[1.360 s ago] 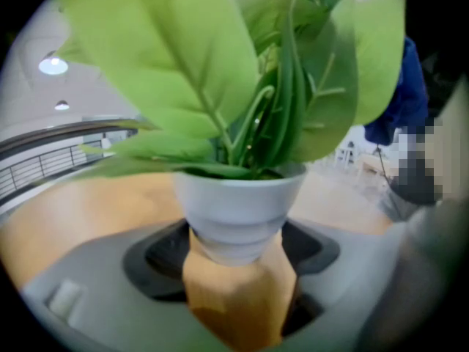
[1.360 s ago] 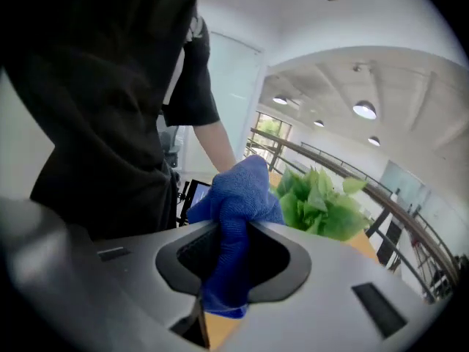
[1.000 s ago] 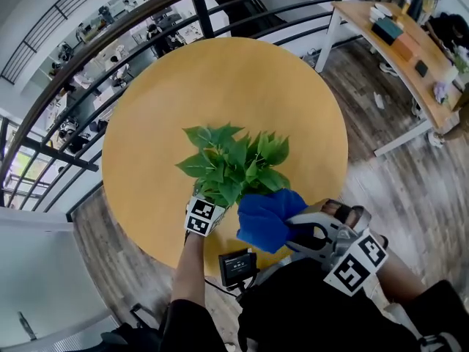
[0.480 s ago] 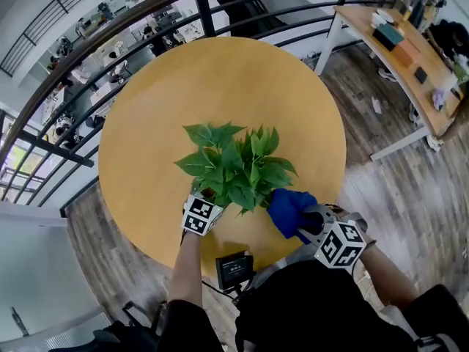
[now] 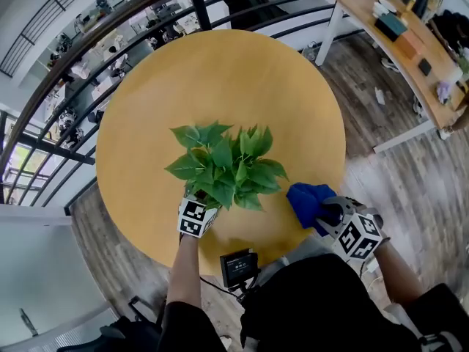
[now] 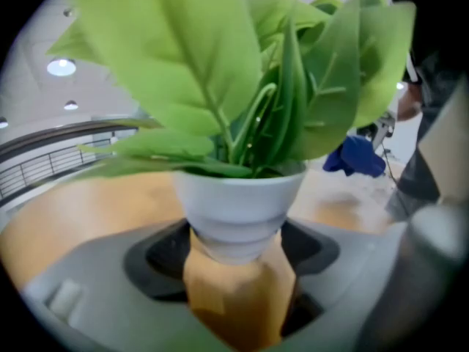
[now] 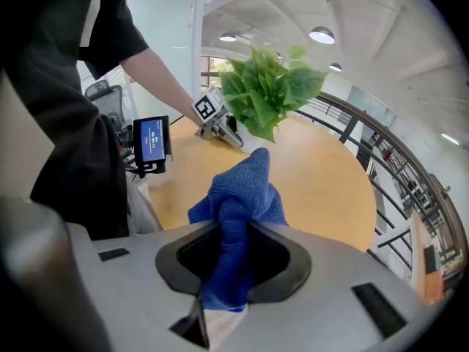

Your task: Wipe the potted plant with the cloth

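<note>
Both sides are busy: the left hand-held gripper [image 5: 198,211] has its jaws set wide around the base of the white pot [image 6: 238,207], clasping it so the plant [image 5: 223,163] stands steady just ahead of it on the round table [image 5: 220,64]. The right hand-held gripper [image 5: 326,213] pinches the blue cloth [image 7: 238,196] tight, with a soft bunch poking out past its tips. The plant sits ahead of it, apart, so nothing is being wiped right now. I read this as a gap between strokes. Next, the cloth must reach a leaf and draw lightly outward. The leaves [image 6: 168,57] look thin, smooth and bendy, the pot glossy, ribbed and tapering, the cloth nubby microfibre.
</note>
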